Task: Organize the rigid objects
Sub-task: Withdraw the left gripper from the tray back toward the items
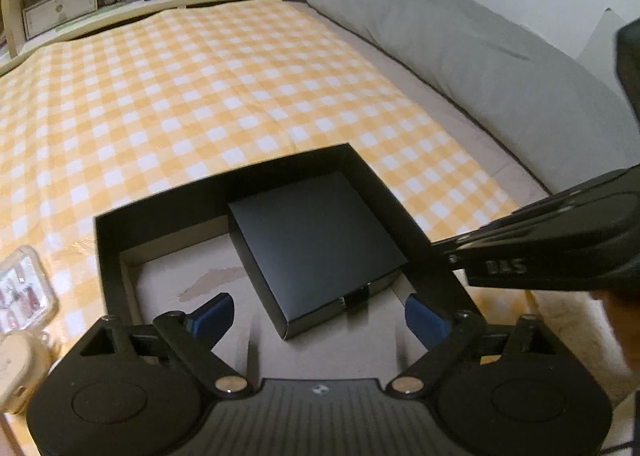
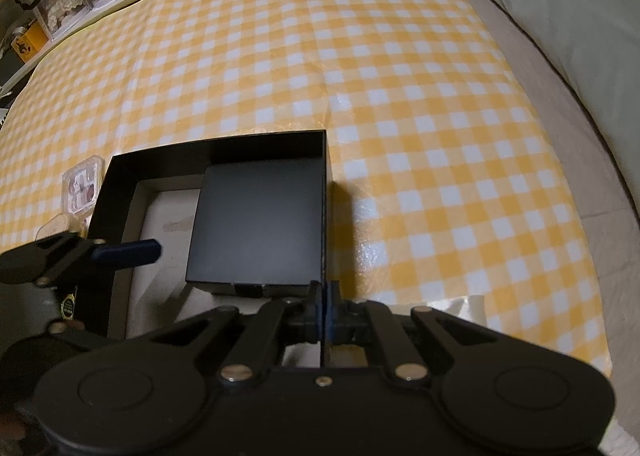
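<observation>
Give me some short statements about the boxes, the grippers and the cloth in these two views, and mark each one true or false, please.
1. The small black box lies inside the large open black box. True.
2. The left gripper squeezes the small black box. False: its blue fingers stand apart on either side, not pressing on it.
3. The right gripper is shut on the large box's right wall. True.
4. The checkered cloth is blue and white. False: it is yellow and white.
5. A clear plastic case lies on the cloth outside the large box. True.
</observation>
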`<state>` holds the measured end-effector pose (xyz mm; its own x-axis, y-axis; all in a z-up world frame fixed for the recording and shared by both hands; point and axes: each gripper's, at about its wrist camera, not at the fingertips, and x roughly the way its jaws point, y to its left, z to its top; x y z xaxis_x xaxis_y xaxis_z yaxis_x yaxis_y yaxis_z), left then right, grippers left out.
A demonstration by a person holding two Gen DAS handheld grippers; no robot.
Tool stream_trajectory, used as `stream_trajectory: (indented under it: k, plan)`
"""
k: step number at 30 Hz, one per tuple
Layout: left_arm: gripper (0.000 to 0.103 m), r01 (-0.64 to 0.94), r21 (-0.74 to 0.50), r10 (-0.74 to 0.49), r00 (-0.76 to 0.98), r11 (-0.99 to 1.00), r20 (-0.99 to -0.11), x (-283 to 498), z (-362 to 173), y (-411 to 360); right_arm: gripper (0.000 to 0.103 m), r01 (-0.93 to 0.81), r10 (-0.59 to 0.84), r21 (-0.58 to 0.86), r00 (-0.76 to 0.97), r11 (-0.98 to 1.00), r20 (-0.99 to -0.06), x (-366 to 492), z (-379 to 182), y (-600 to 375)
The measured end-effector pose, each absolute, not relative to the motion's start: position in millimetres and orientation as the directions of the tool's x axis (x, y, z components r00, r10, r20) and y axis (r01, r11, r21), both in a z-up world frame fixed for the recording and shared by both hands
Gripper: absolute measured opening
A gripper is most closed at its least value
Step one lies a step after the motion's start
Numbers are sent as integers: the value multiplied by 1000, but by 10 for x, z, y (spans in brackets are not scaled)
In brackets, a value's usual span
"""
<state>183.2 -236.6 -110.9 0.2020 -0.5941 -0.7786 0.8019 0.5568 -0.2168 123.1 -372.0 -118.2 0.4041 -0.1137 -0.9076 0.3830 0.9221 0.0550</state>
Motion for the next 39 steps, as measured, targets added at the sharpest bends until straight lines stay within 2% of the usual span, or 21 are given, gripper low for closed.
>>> stream_trajectory:
  k: [9, 16, 23, 32, 39]
  plan:
    - [96, 747, -191, -580, 300, 637, -757, 1904, -678, -1905, 2, 367, -140, 21, 406, 930, -903, 1273, -1242, -3724]
    - [101, 686, -160, -580, 440, 710, -686, 1968, -307, -1365, 2, 358, -157, 0, 408, 934, -899, 1342, -1273, -3750]
    - [103, 571, -143, -511, 560, 809, -653, 2134, -163, -746, 2, 360, -165, -7, 410, 933, -897, 1383, -1304, -3763]
    - [103, 372, -134, -336, 554, 918, -762, 2526, -457, -209, 2, 368, -162, 1, 412, 930, -896, 1382, -1318, -3777]
    - [103, 281, -125, -238, 416, 952, -878, 2741, -926, -103, 2, 365, -165, -12, 391, 931, -905, 1423, -1363, -3831]
